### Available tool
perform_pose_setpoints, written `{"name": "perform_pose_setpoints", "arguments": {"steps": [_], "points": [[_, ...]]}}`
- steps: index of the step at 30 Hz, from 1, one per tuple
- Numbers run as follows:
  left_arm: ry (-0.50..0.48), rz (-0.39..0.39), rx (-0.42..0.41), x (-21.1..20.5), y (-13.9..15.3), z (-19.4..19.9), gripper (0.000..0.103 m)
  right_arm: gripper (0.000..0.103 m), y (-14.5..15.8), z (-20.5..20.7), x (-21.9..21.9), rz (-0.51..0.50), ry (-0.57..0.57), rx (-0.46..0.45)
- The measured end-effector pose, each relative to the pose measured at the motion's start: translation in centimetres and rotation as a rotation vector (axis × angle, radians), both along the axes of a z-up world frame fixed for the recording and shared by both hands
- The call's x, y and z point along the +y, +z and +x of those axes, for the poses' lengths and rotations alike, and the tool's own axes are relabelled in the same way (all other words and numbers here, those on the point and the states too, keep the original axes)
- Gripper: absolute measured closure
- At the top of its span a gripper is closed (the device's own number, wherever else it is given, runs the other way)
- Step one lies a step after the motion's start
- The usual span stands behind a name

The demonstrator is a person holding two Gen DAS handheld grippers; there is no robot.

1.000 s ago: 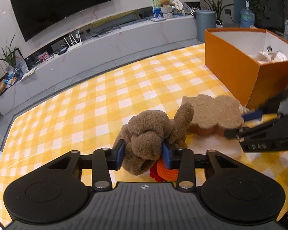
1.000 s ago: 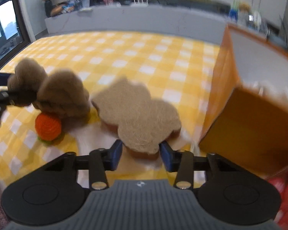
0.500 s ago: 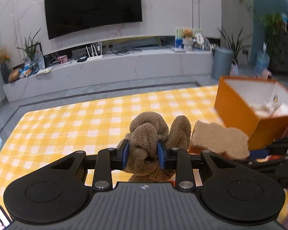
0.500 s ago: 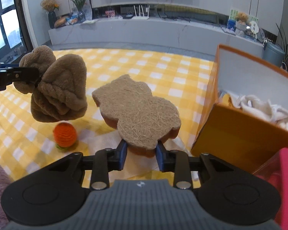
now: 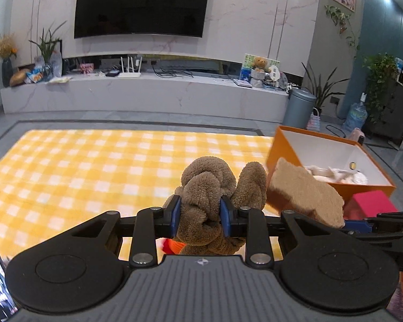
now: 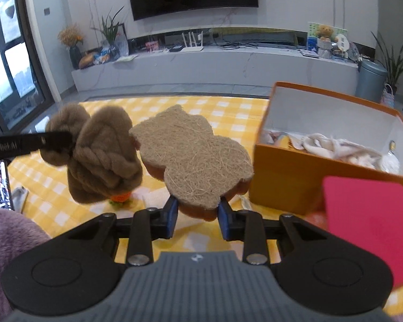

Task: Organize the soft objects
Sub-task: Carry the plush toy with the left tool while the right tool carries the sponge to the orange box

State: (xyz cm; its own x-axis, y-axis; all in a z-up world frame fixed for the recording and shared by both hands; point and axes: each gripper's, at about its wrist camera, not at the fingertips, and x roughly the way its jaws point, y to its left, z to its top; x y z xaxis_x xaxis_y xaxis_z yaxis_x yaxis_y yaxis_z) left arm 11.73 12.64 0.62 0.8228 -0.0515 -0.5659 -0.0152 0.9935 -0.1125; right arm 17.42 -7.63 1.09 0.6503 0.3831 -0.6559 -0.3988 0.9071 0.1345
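A fuzzy brown plush toy (image 5: 207, 187) with thick knotted, rope-like folds. A sponge (image 6: 193, 155) topped with coarse, scratchy tan fibre. A yellow checked cloth (image 5: 94, 166) looks soft and matt. The orange box (image 6: 287, 185) appears to be smooth card, white inside. Matt black plastic grippers carry blue pads (image 5: 176, 216).

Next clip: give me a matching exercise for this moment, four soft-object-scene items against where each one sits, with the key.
Items:
1. brown plush toy
2. bear-shaped sponge
3. white fabric
4. orange knitted ball

Places:
A. inside the orange box
B. on the checked cloth
C. clamped in the left gripper
D. clamped in the right gripper

Pairs: 1-C, 2-D, 3-A, 4-B
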Motion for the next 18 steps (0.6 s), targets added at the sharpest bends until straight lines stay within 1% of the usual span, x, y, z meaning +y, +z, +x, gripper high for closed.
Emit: {"name": "perform_pose_setpoints", "arguments": {"steps": [5, 10, 14, 18], "points": [[-0.029, 0.008, -0.004, -2.7, 0.5, -0.8, 0.069, 0.072, 1.3, -1.7, -3.2, 0.026, -0.038, -0.031], [-0.066, 0.016, -0.044, -5.6, 1.4, -1.0, 0.069, 0.072, 2.8, -2.8, -6.7, 0.031, -0.093, -0.069], [-0.105, 0.034, -0.061, -7.7, 2.2, 0.3, 0.069, 0.072, 3.8, -2.8, -9.7, 0.01, -0.141, -0.098], [-0.178, 0.055, -0.086, -10.6, 3.0, 1.9, 0.069, 0.072, 5.0, -2.0, -12.5, -0.005, -0.189, -0.121]]}}
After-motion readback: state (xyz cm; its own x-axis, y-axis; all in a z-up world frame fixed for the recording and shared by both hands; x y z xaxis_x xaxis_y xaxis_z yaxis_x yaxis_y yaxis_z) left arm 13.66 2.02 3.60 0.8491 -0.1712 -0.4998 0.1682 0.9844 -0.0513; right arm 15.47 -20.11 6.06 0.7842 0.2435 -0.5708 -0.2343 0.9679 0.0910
